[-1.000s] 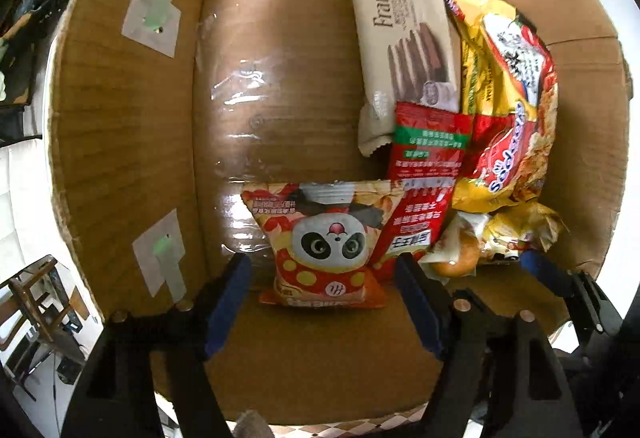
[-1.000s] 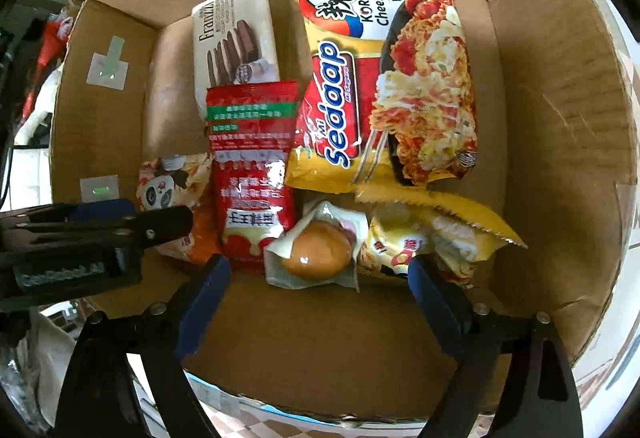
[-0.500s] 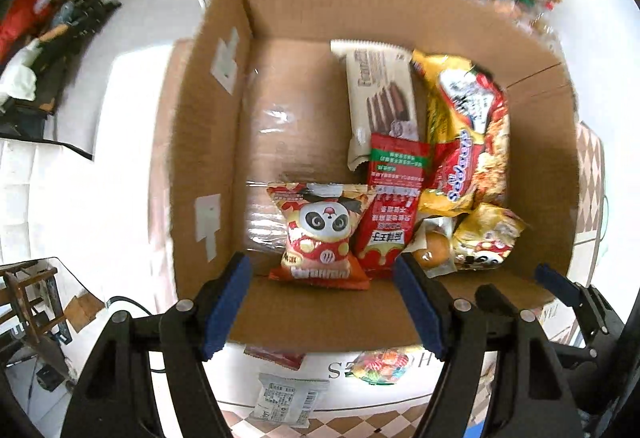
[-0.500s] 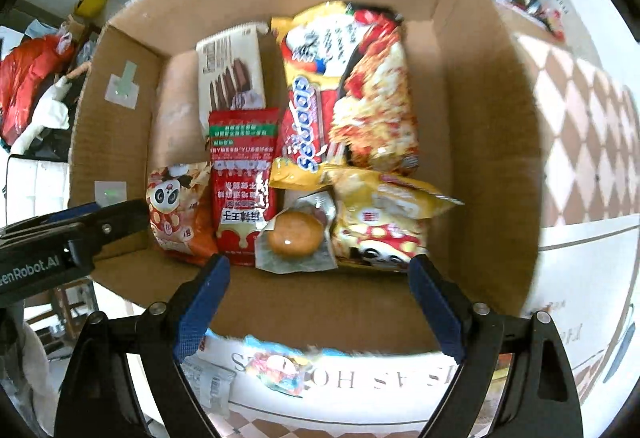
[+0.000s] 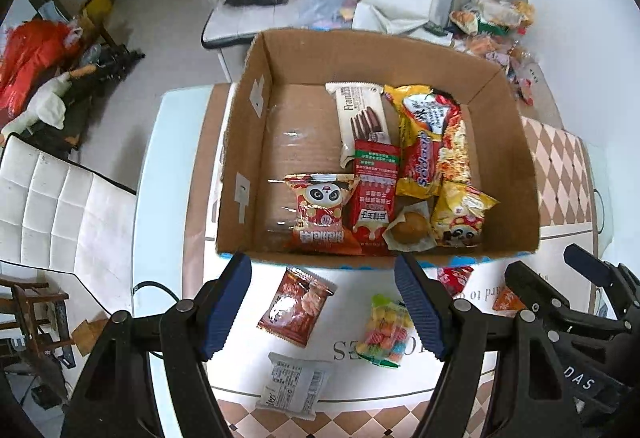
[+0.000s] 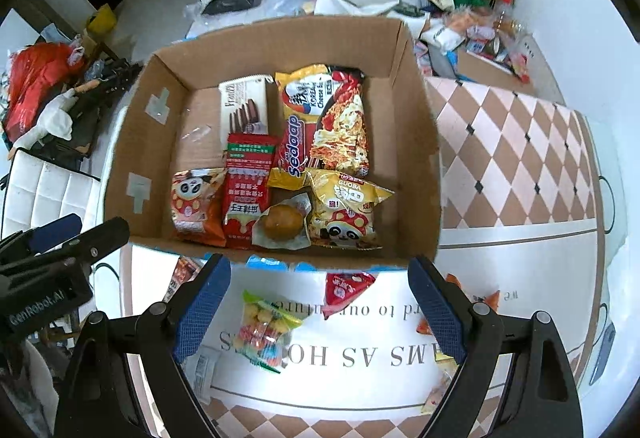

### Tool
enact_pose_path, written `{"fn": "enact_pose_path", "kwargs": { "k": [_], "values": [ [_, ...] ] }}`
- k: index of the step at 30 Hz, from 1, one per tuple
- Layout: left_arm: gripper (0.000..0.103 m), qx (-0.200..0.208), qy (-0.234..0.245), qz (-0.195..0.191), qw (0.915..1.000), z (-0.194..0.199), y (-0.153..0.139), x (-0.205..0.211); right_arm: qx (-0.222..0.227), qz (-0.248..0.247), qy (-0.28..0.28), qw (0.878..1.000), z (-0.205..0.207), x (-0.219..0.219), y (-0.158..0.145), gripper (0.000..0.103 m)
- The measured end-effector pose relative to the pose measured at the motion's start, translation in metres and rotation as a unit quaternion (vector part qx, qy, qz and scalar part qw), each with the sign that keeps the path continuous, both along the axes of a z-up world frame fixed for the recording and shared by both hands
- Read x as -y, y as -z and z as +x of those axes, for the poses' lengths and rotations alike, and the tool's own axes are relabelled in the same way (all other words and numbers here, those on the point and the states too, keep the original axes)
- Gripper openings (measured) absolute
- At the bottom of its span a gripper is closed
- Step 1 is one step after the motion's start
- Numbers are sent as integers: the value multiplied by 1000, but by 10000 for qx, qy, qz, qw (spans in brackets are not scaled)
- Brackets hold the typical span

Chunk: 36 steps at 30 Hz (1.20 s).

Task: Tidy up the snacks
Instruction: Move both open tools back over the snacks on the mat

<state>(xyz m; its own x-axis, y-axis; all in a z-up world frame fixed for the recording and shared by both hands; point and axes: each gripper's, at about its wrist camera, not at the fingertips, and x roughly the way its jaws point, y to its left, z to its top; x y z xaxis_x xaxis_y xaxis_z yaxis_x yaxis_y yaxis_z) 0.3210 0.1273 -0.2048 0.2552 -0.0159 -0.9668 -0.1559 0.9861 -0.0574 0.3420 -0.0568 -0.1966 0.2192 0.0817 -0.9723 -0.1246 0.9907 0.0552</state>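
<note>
Most of the snacks are lying in the cardboard box [image 5: 240,141] just ahead of both claws; a few more wait on the table [image 5: 168,165] right under them, so I think the job is only partly done.

What could go wrong: the colorful candy bag [image 5: 384,334] sits just below the left claw's right finger, and it looks soft and slippery; a pinch on one corner could let it slide out and drop. The red shrimp snack pack [image 5: 294,306] lies between the left claw's fingers and lower down; a fast grab could crush the chips inside. The white wrapped snack [image 5: 294,390] is nearer to the person, close to the table edge; a bump might push it off. The two claws are side by side, so they could knock each other.

The left claw [image 5: 324,302] is spread wide and holds nothing; it touches nothing. The right claw [image 6: 320,306] is spread wide too, with nothing in it; the candy bag lies below, near its left finger.
</note>
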Motion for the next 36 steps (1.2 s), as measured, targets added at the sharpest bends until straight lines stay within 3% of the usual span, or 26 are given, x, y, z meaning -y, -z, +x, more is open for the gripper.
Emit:
{"fn": "enact_pose_path", "kwargs": {
  "k": [6, 14, 21, 24, 36],
  "values": [
    [73, 586, -18, 253, 9980, -34, -35, 9, 387, -31, -57, 9992, -27, 2, -32, 92],
    [73, 974, 13, 292, 9948, -74, -68, 18, 725, 93, -51, 9973, -68, 4, -74, 92],
    [73, 1185, -31, 85, 9929, -120, -75, 14, 624, 483, 150, 9968, -109, 17, -89, 97],
    [91, 1076, 19, -83, 9942, -140, -62, 7, 559, 539, 344, 9964, -133, 32, -81, 97],
    [91, -261, -16, -28, 9997, -194, 59, 17, -561, 584, 1781, 9807, -220, 141, 31, 98]
  ]
}}
